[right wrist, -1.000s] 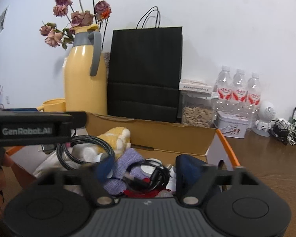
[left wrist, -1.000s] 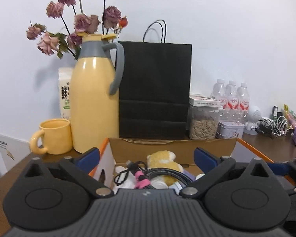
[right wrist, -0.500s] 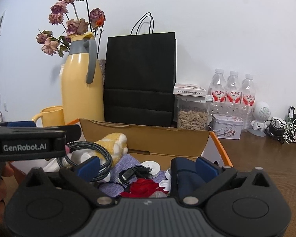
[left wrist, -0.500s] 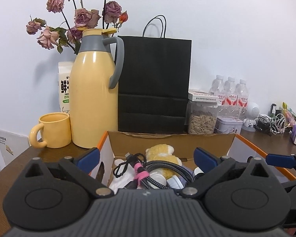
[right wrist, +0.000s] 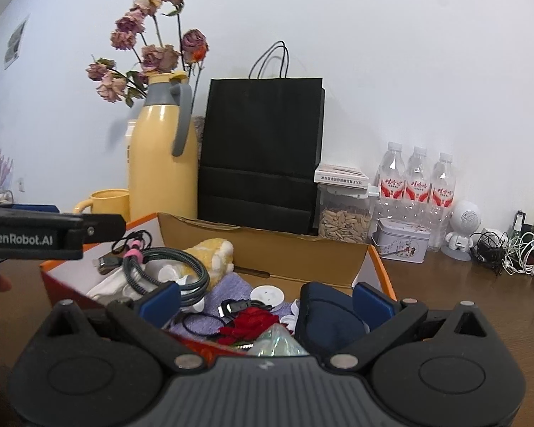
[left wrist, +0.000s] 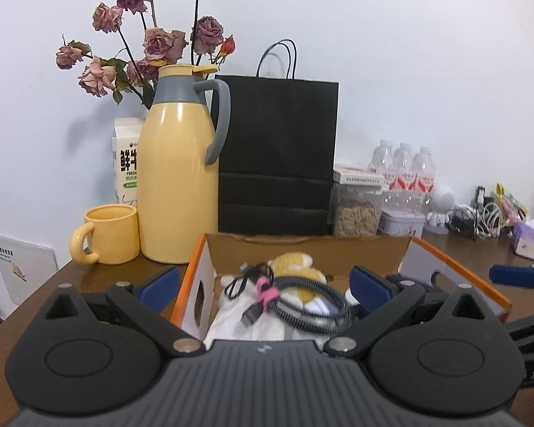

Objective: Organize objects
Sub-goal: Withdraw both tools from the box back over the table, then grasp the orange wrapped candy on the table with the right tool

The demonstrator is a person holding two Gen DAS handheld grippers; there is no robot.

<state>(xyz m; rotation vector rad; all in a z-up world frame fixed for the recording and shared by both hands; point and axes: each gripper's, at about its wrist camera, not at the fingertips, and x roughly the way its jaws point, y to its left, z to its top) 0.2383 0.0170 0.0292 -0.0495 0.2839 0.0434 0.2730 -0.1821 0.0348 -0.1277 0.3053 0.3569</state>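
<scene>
Left wrist view: left gripper (left wrist: 263, 286) level over near edge of open cardboard box (left wrist: 308, 252) with orange-edged flaps, jaws spread wide, nothing between the blue pads. Box sits on brown table (left wrist: 99, 277), long axis running left-right across view. Inside, on top: one coiled braided cable (left wrist: 302, 302) tied with pink strap, plug end pointing toward lower left; coil lies flat on white cloth, over one yellow plush toy (left wrist: 295, 267). Right wrist view: right gripper (right wrist: 265, 300) also spread full wide, empty, over the box's right half. Below it: one red fabric flower (right wrist: 249, 323), one dark blue pouch (right wrist: 329, 316), one thin black cable (right wrist: 203, 320) on purple cloth (right wrist: 231, 286), several white round caps, count unclear. Left gripper's side bar enters from left edge. Behind box, against wall: one yellow thermos jug (right wrist: 162, 163) with grey handle, one yellow mug (left wrist: 106, 233), one black paper bag (right wrist: 261, 149) upright, one clear jar of seeds (right wrist: 343, 219), three water bottles (right wrist: 416, 185), one small tin (right wrist: 402, 240), one white robot figure (right wrist: 461, 229), dried roses (left wrist: 149, 46) behind jug.
</scene>
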